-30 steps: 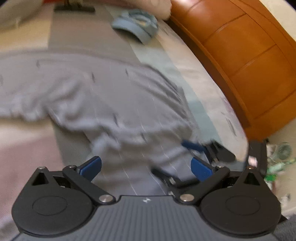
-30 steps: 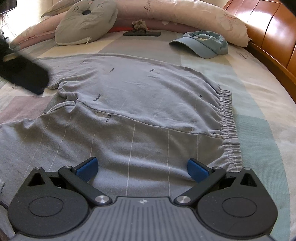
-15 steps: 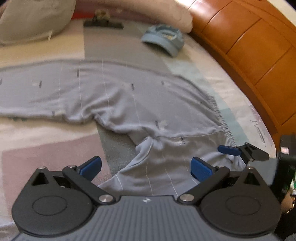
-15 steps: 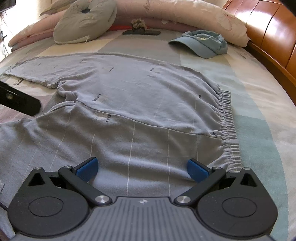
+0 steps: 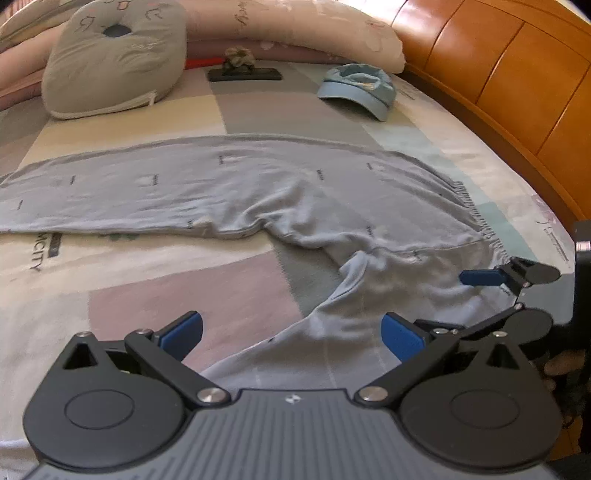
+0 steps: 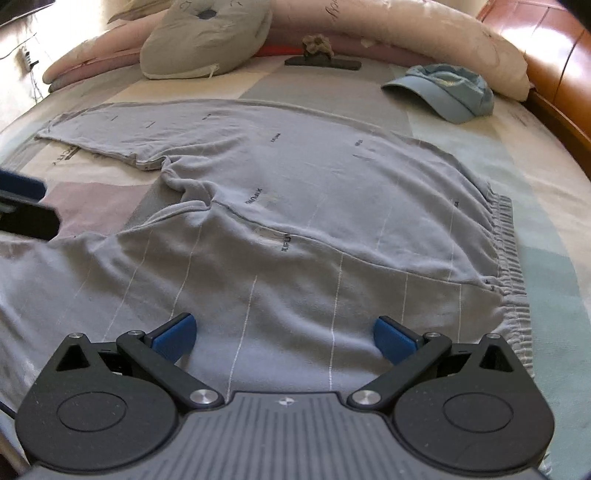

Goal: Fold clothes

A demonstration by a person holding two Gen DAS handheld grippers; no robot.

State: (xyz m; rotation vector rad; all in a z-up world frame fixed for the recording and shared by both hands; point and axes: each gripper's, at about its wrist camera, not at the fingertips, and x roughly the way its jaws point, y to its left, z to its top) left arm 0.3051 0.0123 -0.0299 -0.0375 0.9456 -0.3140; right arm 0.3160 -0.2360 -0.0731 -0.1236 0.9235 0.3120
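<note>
Grey trousers [image 5: 258,192] lie spread on the bed, elastic waistband [image 6: 506,251] to the right. One leg stretches away to the left; the other leg [image 6: 110,280] runs toward me. My left gripper [image 5: 291,328] hovers open just above the near leg's edge, nothing between its blue pads. My right gripper [image 6: 284,332] is open too, low over the seat of the trousers near the waistband. In the left wrist view one of its blue fingers [image 5: 480,277] shows over the waistband end. The left gripper's tip [image 6: 22,206] shows at the right wrist view's left edge.
A light blue cap [image 5: 356,90] lies at the far right of the bed. A grey ring pillow [image 5: 110,55], a long pink pillow [image 5: 295,33] and a dark flat object [image 5: 243,74] line the far side. A wooden headboard [image 5: 498,81] curves along the right.
My left gripper has drawn back and to the left, off the trousers' middle to the near leg's edge. The right gripper has hardly moved. Both stay open.
</note>
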